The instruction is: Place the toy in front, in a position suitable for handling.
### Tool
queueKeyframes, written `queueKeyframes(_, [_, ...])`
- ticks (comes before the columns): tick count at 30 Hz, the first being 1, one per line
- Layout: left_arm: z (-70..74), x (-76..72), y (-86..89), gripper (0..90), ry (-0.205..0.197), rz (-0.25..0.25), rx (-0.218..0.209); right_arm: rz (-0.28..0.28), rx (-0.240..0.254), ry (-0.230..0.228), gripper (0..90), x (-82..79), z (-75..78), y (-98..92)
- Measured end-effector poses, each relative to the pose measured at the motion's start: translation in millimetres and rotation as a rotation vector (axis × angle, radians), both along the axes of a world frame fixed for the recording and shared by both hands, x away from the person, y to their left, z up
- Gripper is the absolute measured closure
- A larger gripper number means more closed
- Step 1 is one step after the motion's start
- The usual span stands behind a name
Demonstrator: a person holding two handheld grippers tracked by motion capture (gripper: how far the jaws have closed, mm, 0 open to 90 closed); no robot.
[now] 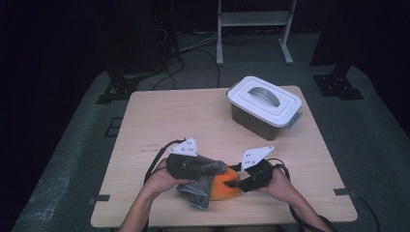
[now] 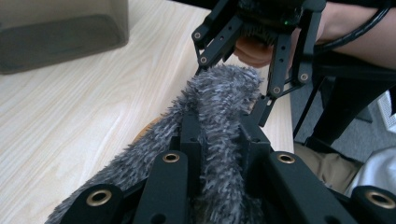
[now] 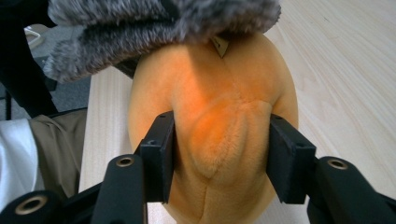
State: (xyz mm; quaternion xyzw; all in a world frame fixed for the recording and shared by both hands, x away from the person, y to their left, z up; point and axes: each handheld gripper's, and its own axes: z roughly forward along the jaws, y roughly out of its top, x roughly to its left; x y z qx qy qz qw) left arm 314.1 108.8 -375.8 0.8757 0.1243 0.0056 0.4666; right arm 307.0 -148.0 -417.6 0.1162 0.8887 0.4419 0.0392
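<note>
An orange plush toy (image 1: 223, 189) lies near the table's front edge, and a grey furry cloth (image 1: 197, 192) drapes over its left side. My left gripper (image 1: 216, 169) is shut on that cloth; in the left gripper view the fur (image 2: 224, 93) is pinched between the black jaws of the left gripper (image 2: 219, 126). My right gripper (image 1: 233, 183) comes in from the right, shut on the toy. In the right gripper view the right gripper (image 3: 222, 154) squeezes the orange plush (image 3: 215, 93) on both sides, with the grey fur (image 3: 154, 23) hanging over its far end.
A white-lidded box (image 1: 263, 104) with a grey handle stands at the table's back right, also visible as a dark wall (image 2: 56, 32). Bare wooden tabletop (image 1: 169, 121) stretches across the middle and left. The person's lap lies just past the front edge (image 3: 51, 140).
</note>
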Motion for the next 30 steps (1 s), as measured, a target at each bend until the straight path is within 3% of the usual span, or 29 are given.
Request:
queueKeyframes(4, [-5.1,-0.8,5.6,76.0,0.01,0.01,0.022,-0.001,0.014,0.019,34.2,4.0,2.1,-2.3])
queueKeyframes(10, [-8.6,-3.3,22.1,76.0,0.024,0.027,0.017,-0.01,0.03,0.056,32.0,9.5,1.5,-6.5])
queueKeyframes(13, [-7.2,-4.6,24.6,75.9,0.019,0.035,0.028,0.009,0.039,0.073,43.7,9.7,-1.3,-0.8])
queueKeyframes(16, [1.5,-6.0,24.5,76.0,-0.006,0.042,0.041,0.018,0.029,-0.007,57.1,2.9,2.8,2.8])
queueKeyframes(19, [13.1,-8.1,17.7,76.0,-0.033,0.025,0.046,0.029,0.024,-0.049,59.9,-2.4,5.9,7.3])
queueKeyframes(22, [20.4,-9.0,5.3,76.0,-0.054,0.002,0.053,0.042,0.023,-0.064,59.9,-5.6,7.6,12.2])
queueKeyframes(26, [18.1,-6.4,-5.2,76.0,-0.042,-0.017,0.067,0.049,0.019,-0.051,59.9,-6.4,5.1,13.8])
queueKeyframes(30, [12.6,-3.7,-3.4,76.0,-0.014,-0.007,0.08,0.049,0.014,-0.052,60.6,-5.2,2.8,11.2])
